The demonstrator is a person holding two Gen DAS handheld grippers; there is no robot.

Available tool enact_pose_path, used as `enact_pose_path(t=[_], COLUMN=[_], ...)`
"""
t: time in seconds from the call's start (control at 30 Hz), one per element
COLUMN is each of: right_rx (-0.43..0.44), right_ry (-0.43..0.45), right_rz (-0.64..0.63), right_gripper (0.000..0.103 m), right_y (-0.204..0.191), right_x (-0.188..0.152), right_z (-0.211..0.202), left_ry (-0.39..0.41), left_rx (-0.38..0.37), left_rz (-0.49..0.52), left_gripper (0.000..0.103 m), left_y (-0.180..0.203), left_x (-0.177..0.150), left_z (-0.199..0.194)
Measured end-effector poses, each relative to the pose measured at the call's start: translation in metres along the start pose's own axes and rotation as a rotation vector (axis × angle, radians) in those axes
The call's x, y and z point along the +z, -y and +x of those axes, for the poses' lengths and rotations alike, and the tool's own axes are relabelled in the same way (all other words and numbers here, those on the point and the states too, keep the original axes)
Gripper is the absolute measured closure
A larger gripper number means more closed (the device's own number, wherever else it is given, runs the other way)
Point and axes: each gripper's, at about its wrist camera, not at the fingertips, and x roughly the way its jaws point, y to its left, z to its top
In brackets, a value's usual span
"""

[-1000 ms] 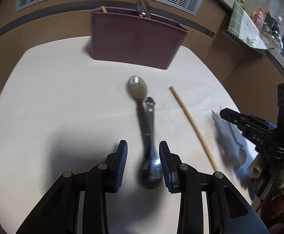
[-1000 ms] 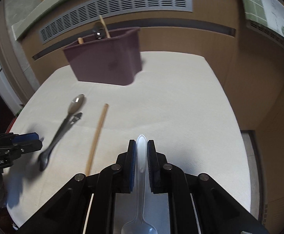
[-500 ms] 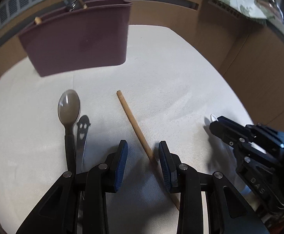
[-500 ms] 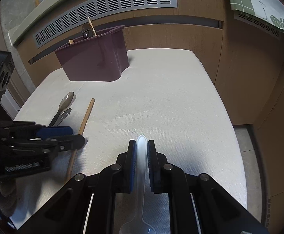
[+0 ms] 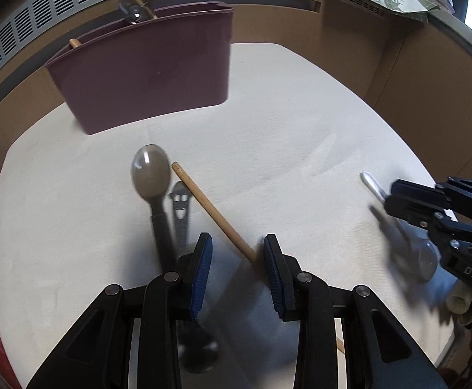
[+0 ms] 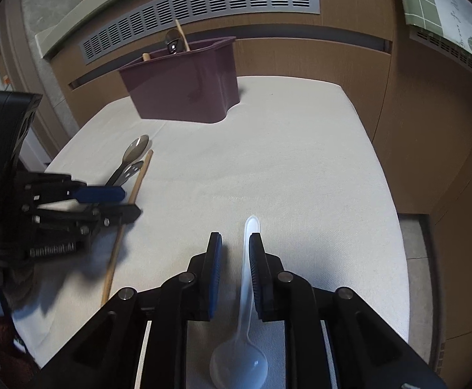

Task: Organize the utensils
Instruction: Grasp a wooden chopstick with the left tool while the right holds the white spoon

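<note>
Utensils partly sorted: some stand in the maroon bin (image 6: 184, 94) upper left, while my right tool (image 6: 234, 253) is opening around the plastic spoon (image 6: 245, 291) and my left tool (image 5: 237, 259), wide, straddles the chopstick (image 5: 213, 210).

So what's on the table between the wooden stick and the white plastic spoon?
Nothing: in the right wrist view, only bare white tablecloth lies between the wooden chopstick and the white plastic spoon.
</note>
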Motion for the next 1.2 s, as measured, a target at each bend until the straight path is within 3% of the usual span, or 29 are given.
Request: enact_pose_path(t=[0.27,0.5,0.6,0.67,0.77,0.83,0.93,1.03,1.2], right_rx=[0.013,0.006,-0.023,-0.051,-0.038,-0.039,-0.025,-0.020,-0.025], right_ry=[-0.049,-0.039,-0.036,-0.031,-0.017,-0.002,0.030,0.050,0.073], right_rz=[-0.015,0.002,-0.016,-0.038,-0.008,0.019,0.045,0.046,0.040], right_gripper=[0.084,0.083,0.084,0.093,0.093,0.093,0.093,0.093,0.093], right_y=[0.006,0.003,-0.001,-0.004,0.001,0.006,0.007,0.003,-0.004], right_x=[-0.015,-0.001,0.006,0.007,0.003,0.002,0.003,0.006,0.011], right_z=[0.000,0.019,0.026,0.027,0.025,0.020,0.012,0.006,-0.003], left_ry=[0.017,0.008,0.003,-0.017,-0.045,-0.034,0.011,0.044,0.088], left_rx=[-0.047,-0.160,-0.124,-0.076,-0.024,0.000,-0.003,-0.009,-0.083], left_rz=[-0.038,-0.064,-0.049,-0.045,-0.039,-0.034,-0.048,-0.052,-0.114], left_gripper=[0.069,0.069,0.069,0.070,0.071,0.085,0.094,0.097,0.098], left_y=[-0.017,-0.009,-0.001,0.004,0.012,0.015,0.011,0.008,-0.014], left_x=[0.009,0.025,0.029,0.033,0.042,0.048,0.047,0.034,0.006], left_z=[0.001,0.008,0.014,0.016,0.020,0.023,0.023,0.013,-0.017])
